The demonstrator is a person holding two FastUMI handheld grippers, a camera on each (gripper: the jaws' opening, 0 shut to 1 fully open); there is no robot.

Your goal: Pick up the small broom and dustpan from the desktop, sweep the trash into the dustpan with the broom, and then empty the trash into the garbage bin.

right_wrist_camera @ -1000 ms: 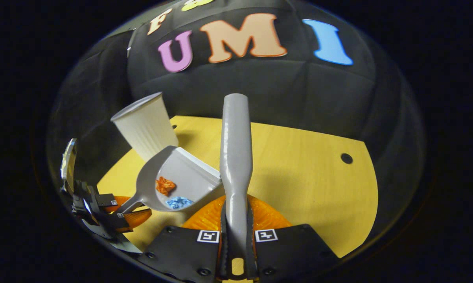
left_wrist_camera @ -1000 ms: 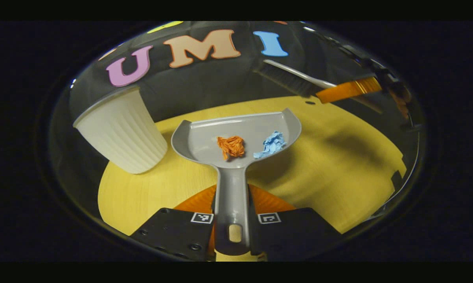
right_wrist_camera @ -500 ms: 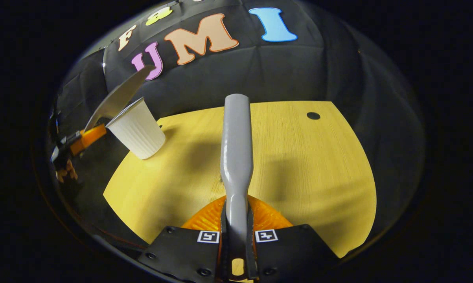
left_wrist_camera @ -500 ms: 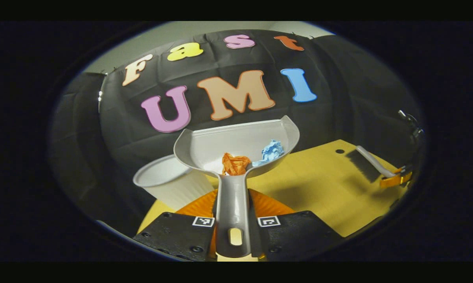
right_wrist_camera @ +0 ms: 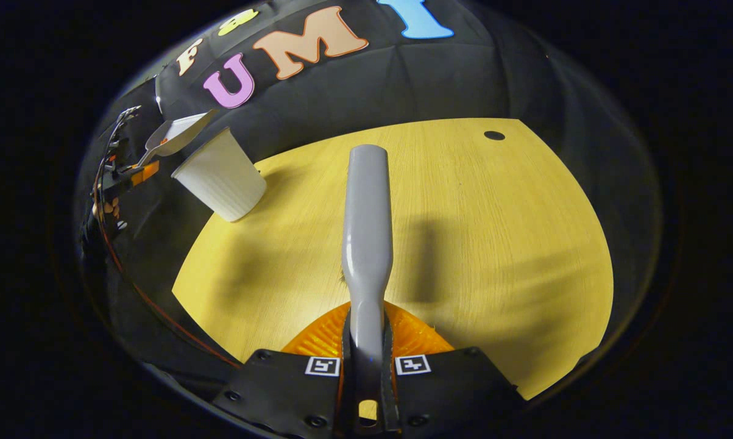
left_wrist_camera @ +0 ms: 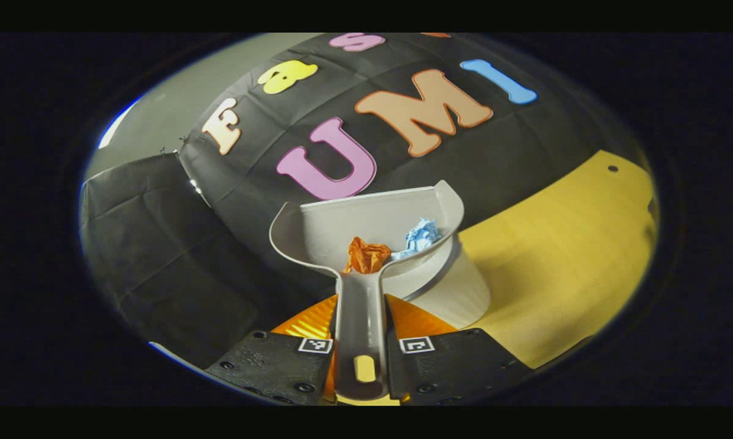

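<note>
Dustpan (left_wrist_camera: pixel 366 228): left gripper view, handle clamped in left gripper (left_wrist_camera: pixel 361 353) jaws, raised above white bin (left_wrist_camera: pixel 457 292) near tabletop (left_wrist_camera: pixel 561 244) edge; orange scrap (left_wrist_camera: pixel 366 256), blue scrap (left_wrist_camera: pixel 421 235) inside.
Broom (right_wrist_camera: pixel 366 225): right gripper view, handle clamped in right gripper (right_wrist_camera: pixel 367 372) jaws, over tabletop middle.

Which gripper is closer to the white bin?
Left. The left gripper holds the dustpan just above the white bin. The right gripper, gripping the broom, sits far across the table.

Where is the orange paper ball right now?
In the left gripper view, the orange paper ball sits in the dustpan, left of the blue scrap, above the white bin.
</note>
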